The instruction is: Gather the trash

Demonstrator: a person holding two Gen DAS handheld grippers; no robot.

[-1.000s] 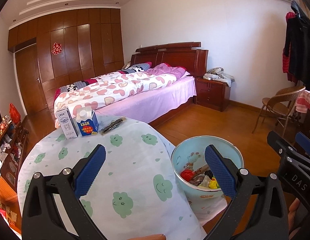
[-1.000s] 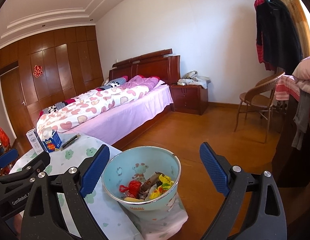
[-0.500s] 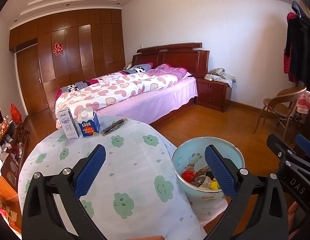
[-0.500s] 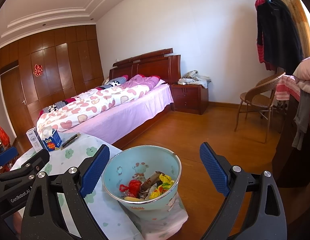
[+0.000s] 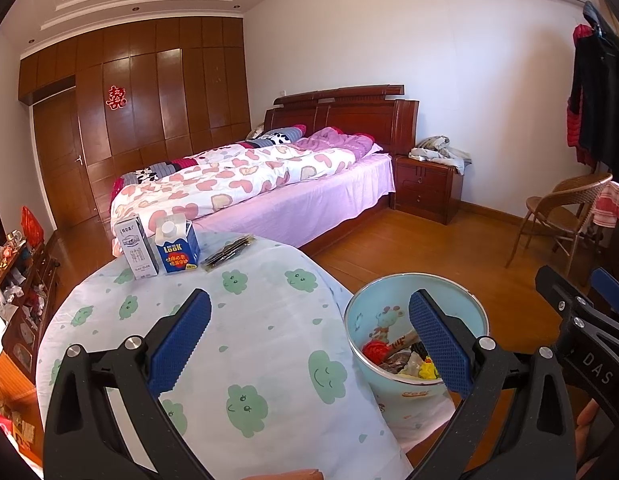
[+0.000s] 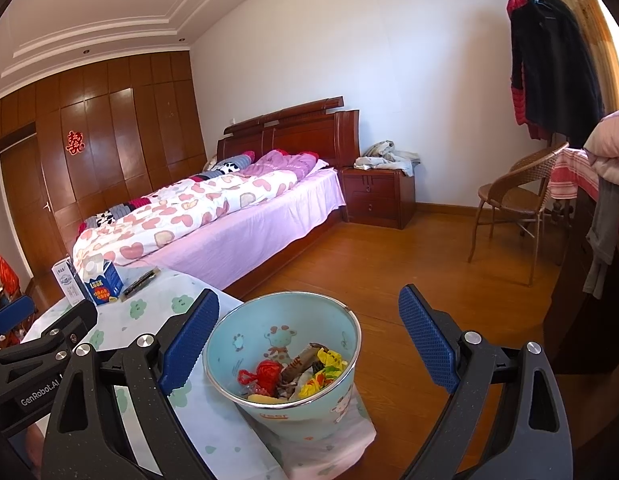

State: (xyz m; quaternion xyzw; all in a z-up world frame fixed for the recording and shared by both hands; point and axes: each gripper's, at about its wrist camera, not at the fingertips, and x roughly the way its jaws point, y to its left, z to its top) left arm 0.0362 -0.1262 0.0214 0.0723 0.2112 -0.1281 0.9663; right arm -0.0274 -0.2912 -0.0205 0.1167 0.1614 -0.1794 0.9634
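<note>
Cardboard cartons, one white carton [image 5: 134, 249] and one blue carton [image 5: 177, 246], stand at the table's [image 5: 269, 320] far edge, probably light and crushable; take each by its flat sides; left gripper [image 5: 309, 334] and right gripper [image 6: 309, 332] are both wide, empty; the bin [image 6: 283, 322] sits near.

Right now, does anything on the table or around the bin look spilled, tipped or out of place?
Nothing stands out. The two cartons stand upright at the table's far edge beside a flat dark wrapper; the trash sits inside the blue bin, none spilled.
</note>
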